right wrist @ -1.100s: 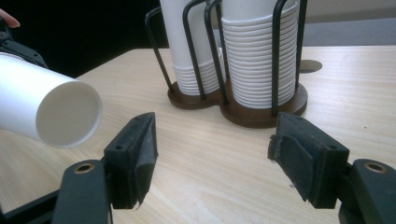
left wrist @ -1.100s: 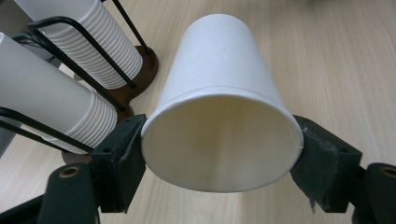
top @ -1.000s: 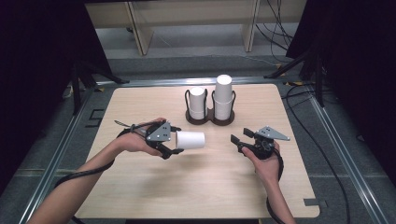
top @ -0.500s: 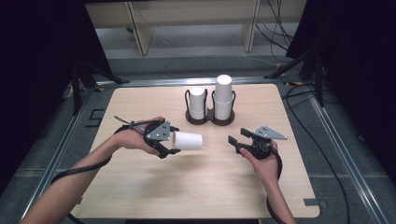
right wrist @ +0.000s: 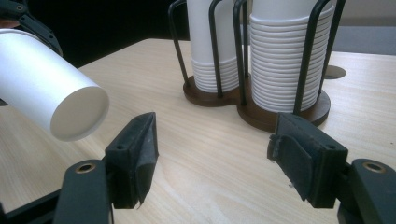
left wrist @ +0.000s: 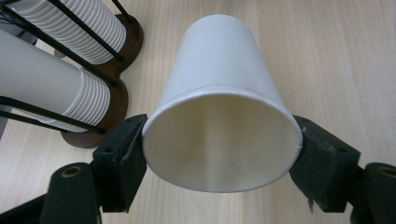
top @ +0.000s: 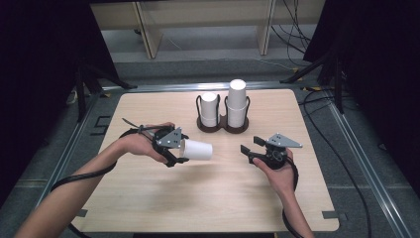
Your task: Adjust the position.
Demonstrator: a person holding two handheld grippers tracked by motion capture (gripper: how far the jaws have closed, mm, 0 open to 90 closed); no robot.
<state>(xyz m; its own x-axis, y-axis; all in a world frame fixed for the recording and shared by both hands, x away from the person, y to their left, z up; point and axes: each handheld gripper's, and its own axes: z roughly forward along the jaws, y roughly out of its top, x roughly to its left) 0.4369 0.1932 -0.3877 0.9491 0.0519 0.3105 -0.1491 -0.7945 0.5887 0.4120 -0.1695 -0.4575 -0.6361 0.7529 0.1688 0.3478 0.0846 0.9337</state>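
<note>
A white paper cup [top: 197,149] lies on its side in my left gripper [top: 178,149], its base pointing right toward the other hand. In the left gripper view both pads press on the cup's rim [left wrist: 219,140], so the gripper [left wrist: 219,163] is shut on it, held a little above the table. The cup's base [right wrist: 77,114] shows at the left of the right gripper view. My right gripper [top: 247,151] [right wrist: 212,154] stands open, nothing between its pads, apart from the cup. Behind both, a dark two-post holder [top: 222,126] carries two stacks of white cups [top: 236,101].
The wooden table [top: 148,198] has bare surface in front of and beside both hands. The cup holder [right wrist: 261,114] stands close ahead of the right gripper and at the upper left of the left gripper view [left wrist: 100,107]. Cables run on the floor at the right.
The left hand with the cup has drifted slightly right and up. The right gripper has stayed where it was.
</note>
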